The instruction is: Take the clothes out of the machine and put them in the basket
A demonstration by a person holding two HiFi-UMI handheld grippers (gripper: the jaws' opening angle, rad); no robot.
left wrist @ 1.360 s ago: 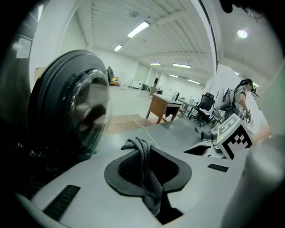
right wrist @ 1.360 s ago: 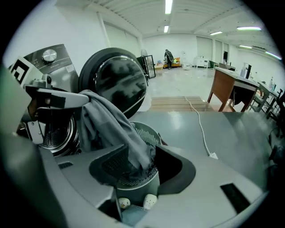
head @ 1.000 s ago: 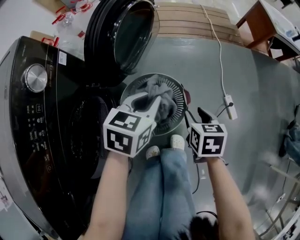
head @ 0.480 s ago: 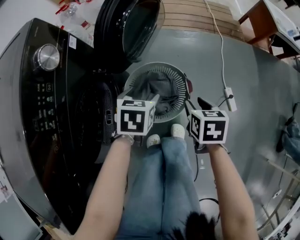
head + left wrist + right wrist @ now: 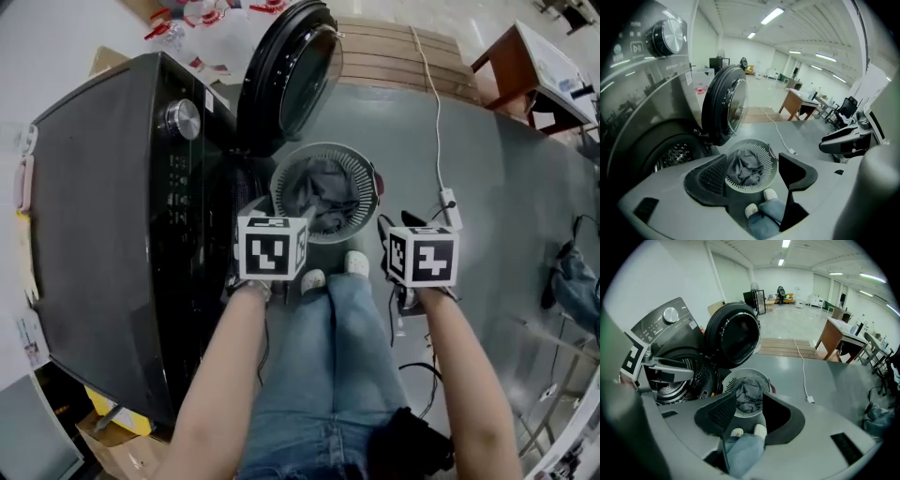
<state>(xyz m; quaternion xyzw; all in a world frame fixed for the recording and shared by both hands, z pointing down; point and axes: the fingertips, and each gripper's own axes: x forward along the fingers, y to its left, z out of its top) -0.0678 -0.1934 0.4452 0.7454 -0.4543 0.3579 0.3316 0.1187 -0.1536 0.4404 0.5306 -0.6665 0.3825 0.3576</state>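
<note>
Clothes [image 5: 314, 192]: a grey bundle, heaped in the round slatted basket [image 5: 354, 167], already out of the machine [image 5: 112, 216]. Basket on the floor, just beside the machine's front and below its open door [image 5: 291, 75], close ahead of the person's shoes [image 5: 354, 263]. Left gripper [image 5: 752, 161] held near the machine's mouth, beside the basket, jaws well apart after just opening, nothing between them but the view down to basket and shoes. Right gripper [image 5: 749, 394] off to the basket's other side, jaws partly apart, likewise empty; no cloth on either pad. Drum [image 5: 677, 380] open to view in part: bare perforated metal where visible, no garment seen, though the deeper part too dark and too cut off to judge. Judged from this: at least one load delivered, the drop apparently complete, no piece in transit. Left to do: look into the drum, fetch any remainder, carry it over the basket's rim, let go. With an empty drum, task as good as finished. Number of garments in the bundle: impossible to tell.
</note>
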